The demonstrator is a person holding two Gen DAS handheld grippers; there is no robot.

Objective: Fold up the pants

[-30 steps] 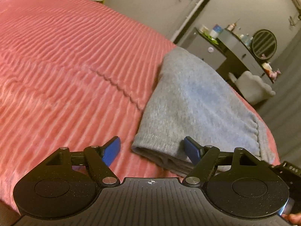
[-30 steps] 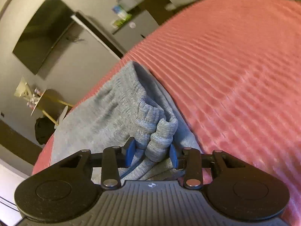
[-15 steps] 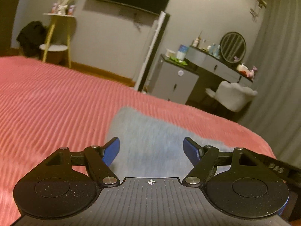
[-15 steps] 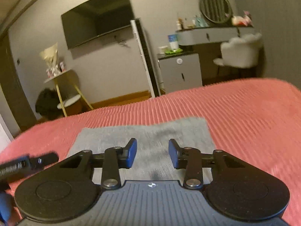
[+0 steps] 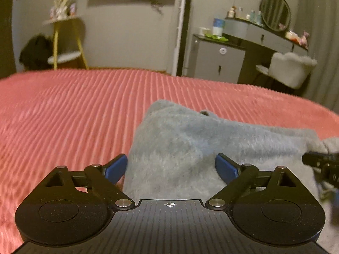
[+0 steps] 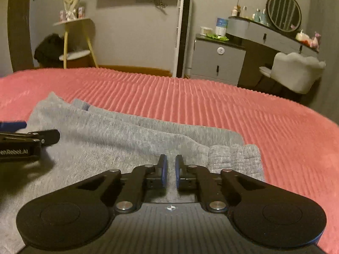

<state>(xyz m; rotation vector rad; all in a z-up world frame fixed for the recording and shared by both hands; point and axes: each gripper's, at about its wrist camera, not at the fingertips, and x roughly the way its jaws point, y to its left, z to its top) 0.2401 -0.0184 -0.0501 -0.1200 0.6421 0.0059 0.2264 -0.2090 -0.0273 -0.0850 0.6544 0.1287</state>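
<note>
Pants (image 6: 118,139), grey and folded into a flat stack, lie on the pink ribbed bedspread (image 6: 233,105), filling the lower left of the right wrist view and the lower centre and right of the left wrist view. The ribbed waistband (image 6: 235,158) sits at the stack's right end. Left gripper (image 5: 171,167): jaws have just been opening and stand wide above the pants, the blue pads clear of the fabric. Right gripper (image 6: 171,170): jaws have just been closing and stand nearly together, nothing between them, over the pants just left of the waistband. A grey dresser (image 6: 220,61) stands upper right.
</note>
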